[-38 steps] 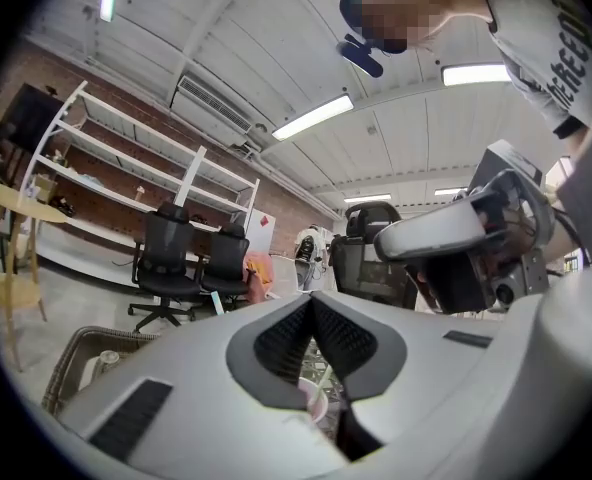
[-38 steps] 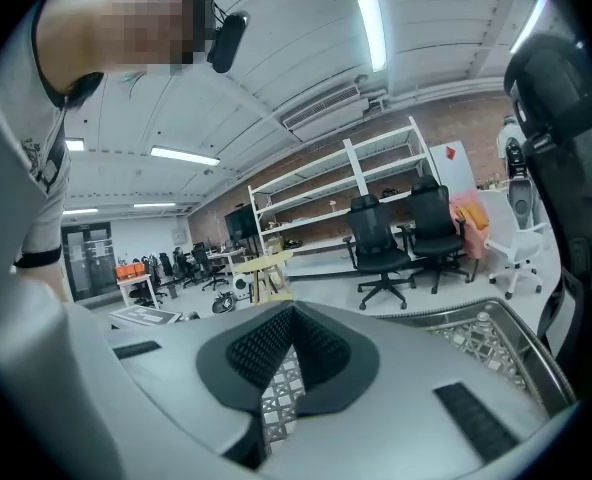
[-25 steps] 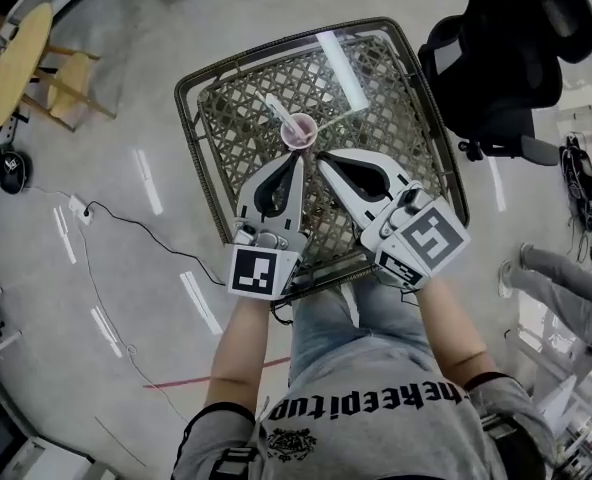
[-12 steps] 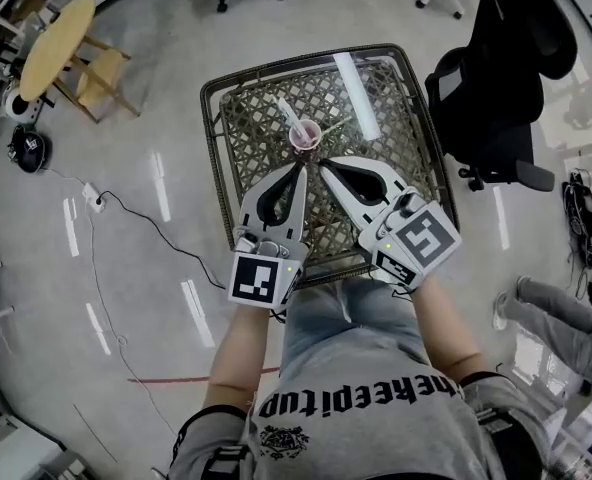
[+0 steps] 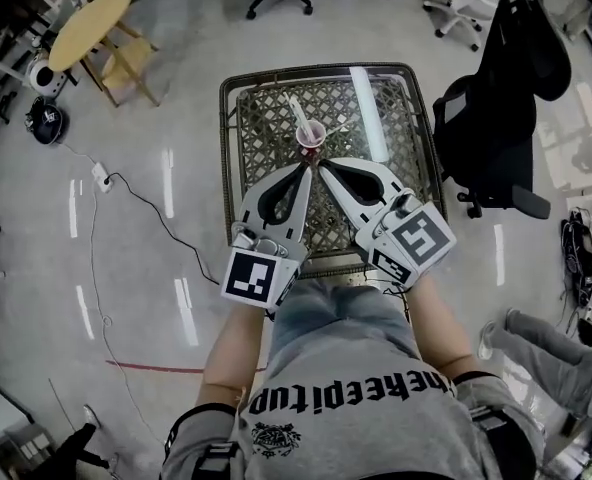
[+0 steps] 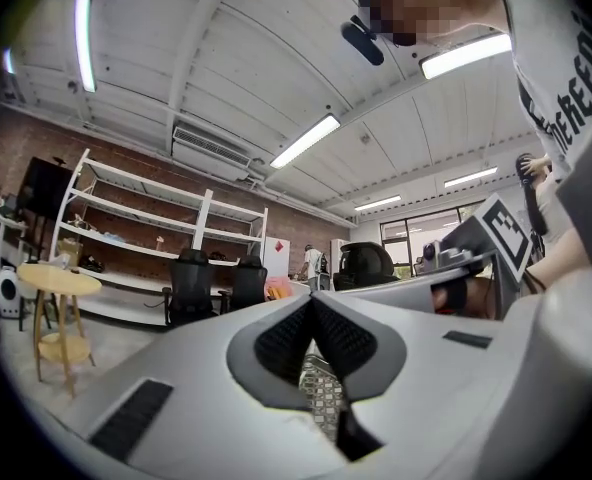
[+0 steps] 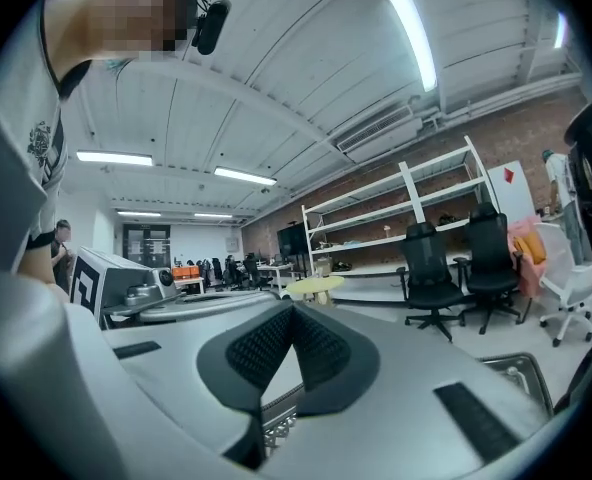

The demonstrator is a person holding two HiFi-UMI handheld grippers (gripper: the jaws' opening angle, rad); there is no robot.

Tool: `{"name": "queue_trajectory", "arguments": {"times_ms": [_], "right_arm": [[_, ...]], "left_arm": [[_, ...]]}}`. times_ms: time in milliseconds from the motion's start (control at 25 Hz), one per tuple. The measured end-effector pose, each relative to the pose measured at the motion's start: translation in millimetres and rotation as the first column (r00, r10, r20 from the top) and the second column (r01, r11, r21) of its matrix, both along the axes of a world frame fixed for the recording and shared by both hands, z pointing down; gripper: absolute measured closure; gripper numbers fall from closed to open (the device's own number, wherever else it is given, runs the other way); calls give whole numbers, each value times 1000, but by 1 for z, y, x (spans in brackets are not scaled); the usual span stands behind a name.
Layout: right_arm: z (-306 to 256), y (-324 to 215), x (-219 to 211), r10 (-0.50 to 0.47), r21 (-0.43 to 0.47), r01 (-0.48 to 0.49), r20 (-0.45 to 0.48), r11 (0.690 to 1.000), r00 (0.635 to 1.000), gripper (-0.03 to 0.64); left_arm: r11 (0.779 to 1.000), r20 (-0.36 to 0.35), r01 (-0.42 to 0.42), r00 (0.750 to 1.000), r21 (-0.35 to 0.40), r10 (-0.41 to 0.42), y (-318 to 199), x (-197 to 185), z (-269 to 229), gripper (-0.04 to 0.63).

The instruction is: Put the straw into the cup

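Note:
In the head view a pink cup [image 5: 311,138] stands on the wicker table [image 5: 230,158] with a pale straw [image 5: 298,113] leaning out of it to the upper left. Just short of the cup, my left gripper [image 5: 304,167] and right gripper [image 5: 322,165] point at it side by side, both shut with nothing between the jaws. The tips sit a little apart from the cup. Both the left gripper view [image 6: 312,300] and the right gripper view [image 7: 293,310] show dark pads pressed together. Neither gripper view shows the cup.
A black office chair [image 5: 496,118] draped with a dark garment stands right of the table. A round yellow table [image 5: 81,13] and wooden stool [image 5: 126,63] sit at the upper left. A power strip [image 5: 101,176] with cable lies on the floor. Another person's leg [image 5: 546,358] shows at right.
The head camera has risen, so the table and cup look smaller and farther away. Both grippers stay shut and close to the cup; the straw rests in the cup as before.

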State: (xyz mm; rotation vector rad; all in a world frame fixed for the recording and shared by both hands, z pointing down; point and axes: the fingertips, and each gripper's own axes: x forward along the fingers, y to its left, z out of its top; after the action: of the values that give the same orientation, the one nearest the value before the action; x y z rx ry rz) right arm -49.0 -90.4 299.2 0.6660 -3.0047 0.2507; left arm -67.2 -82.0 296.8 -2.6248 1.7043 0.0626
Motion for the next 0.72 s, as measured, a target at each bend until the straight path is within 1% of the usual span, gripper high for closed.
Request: {"name": "queue_trajectory", "arguments": {"times_ms": [240, 480, 720], "right_arm": [[-9, 18, -1, -53, 28, 53, 9, 998, 999, 607], [-18, 29, 5, -107, 52, 106, 14, 993, 994, 607], [-29, 42, 10, -135, 80, 133, 17, 988, 991, 607]], "left_arm": [[999, -1, 46, 999, 7, -46, 16, -2, -14, 568], [996, 1, 91, 996, 7, -91, 27, 6, -25, 568], [994, 7, 110, 994, 16, -110, 42, 15, -34, 568]]}}
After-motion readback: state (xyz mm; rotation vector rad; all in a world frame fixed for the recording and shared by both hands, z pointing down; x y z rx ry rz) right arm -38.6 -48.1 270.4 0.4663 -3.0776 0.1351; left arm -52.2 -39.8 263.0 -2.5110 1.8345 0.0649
